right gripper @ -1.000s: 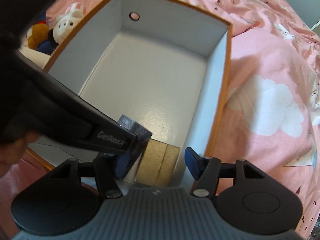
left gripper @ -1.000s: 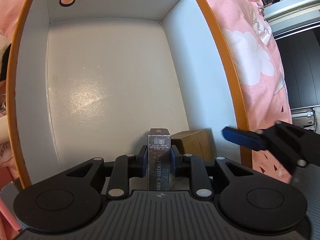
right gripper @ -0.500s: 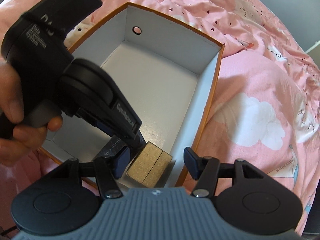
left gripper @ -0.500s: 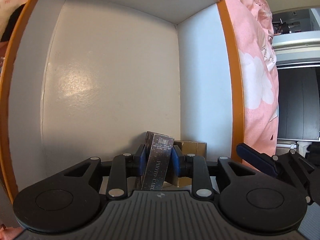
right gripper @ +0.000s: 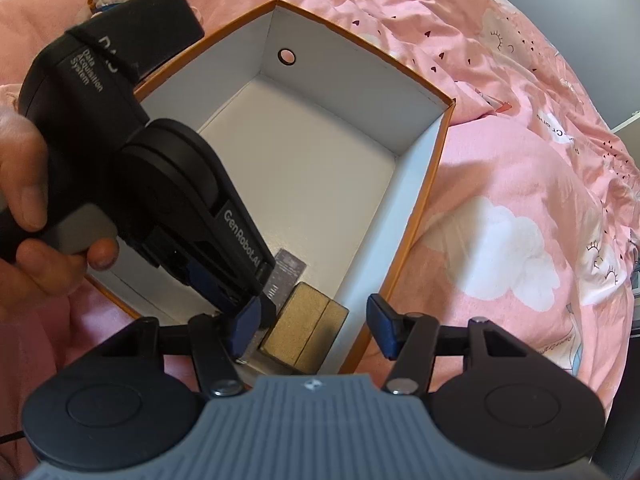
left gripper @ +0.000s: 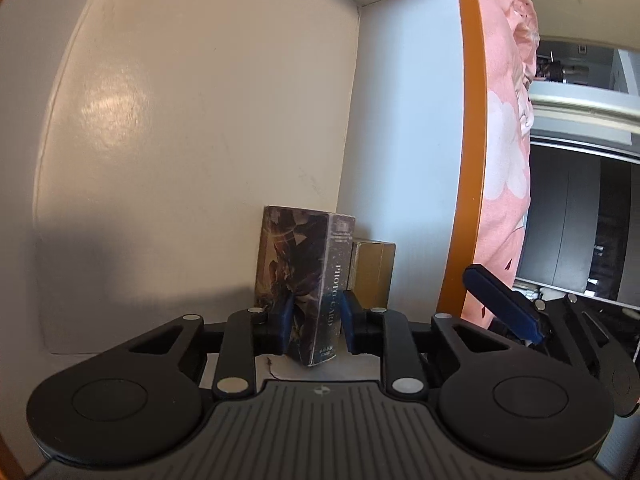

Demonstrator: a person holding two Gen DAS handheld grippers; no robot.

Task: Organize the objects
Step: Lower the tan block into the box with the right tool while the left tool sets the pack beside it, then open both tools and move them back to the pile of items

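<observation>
1. Compared with a second ago, the left gripper (left gripper: 314, 326) sits lower inside the orange box (left gripper: 468, 128), and the dark card box (left gripper: 308, 280) it carries has turned: a moment back only its narrow printed side showed, now its patterned broad face shows too.
2. The card box now stands upright on the white floor near the corner, right beside the small brown box (left gripper: 372, 272); whether the two touch is hard to tell.
3. The left jaws have just been closing a little after a brief loosening, with the card box between them. The blue pads (left gripper: 286, 318) still flank its lower part and seem to press on it, so I read this as a narrow grip, not yet a release.
4. My judgement: the placing step is nearly done; what remains is to let go without tipping the card box.
5. The right gripper (right gripper: 314, 326) hangs above the box's near corner with its jaws wide apart and nothing between them; the brown box (right gripper: 306, 330) lies below it, untouched.
6. The orange box rests on a pink bedspread (right gripper: 520, 200).
</observation>
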